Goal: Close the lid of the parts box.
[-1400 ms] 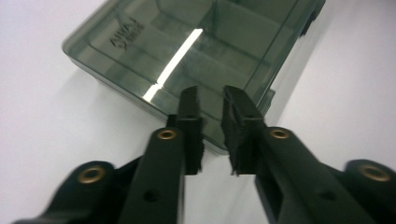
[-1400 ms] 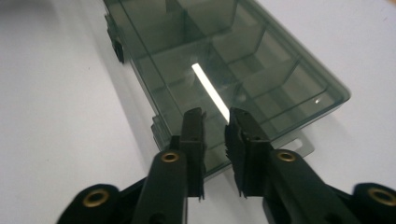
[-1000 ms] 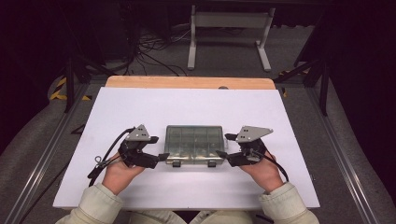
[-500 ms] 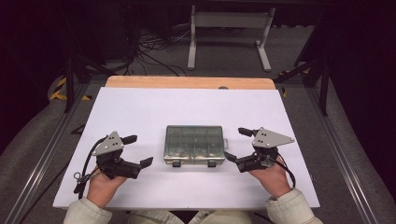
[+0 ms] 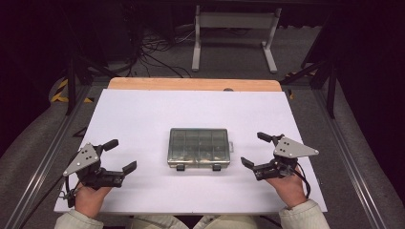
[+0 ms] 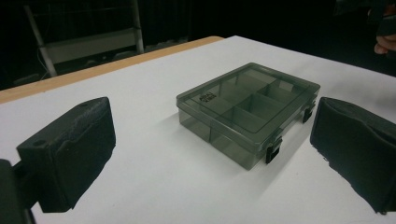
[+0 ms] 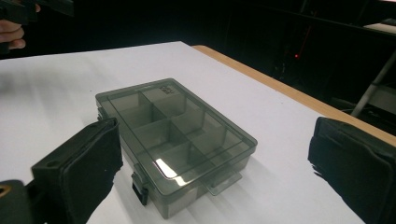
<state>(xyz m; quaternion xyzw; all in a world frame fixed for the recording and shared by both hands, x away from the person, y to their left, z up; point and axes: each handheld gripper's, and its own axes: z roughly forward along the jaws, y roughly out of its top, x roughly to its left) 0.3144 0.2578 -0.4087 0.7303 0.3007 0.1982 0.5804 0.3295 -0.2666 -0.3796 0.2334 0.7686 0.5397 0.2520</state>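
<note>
Both pairs of my jaws stand wide apart and have just been opening, with nothing between them. My left gripper (image 5: 117, 156) sits well to the left of the compartment box (image 5: 198, 147), and my right gripper (image 5: 258, 149) sits just off its right side, neither touching it. That box is smoky, see-through plastic with its lid shut, lying flat on the white table (image 5: 143, 114) about midway across, its two dark latches (image 5: 180, 167) facing my edge. From the left gripper view the box (image 6: 247, 109) lies ahead between my black pads (image 6: 74, 149), its dividers showing through the lid. From the right gripper view the box (image 7: 175, 137) lies close ahead, a small clear tab (image 7: 223, 182) jutting from one end.
</note>
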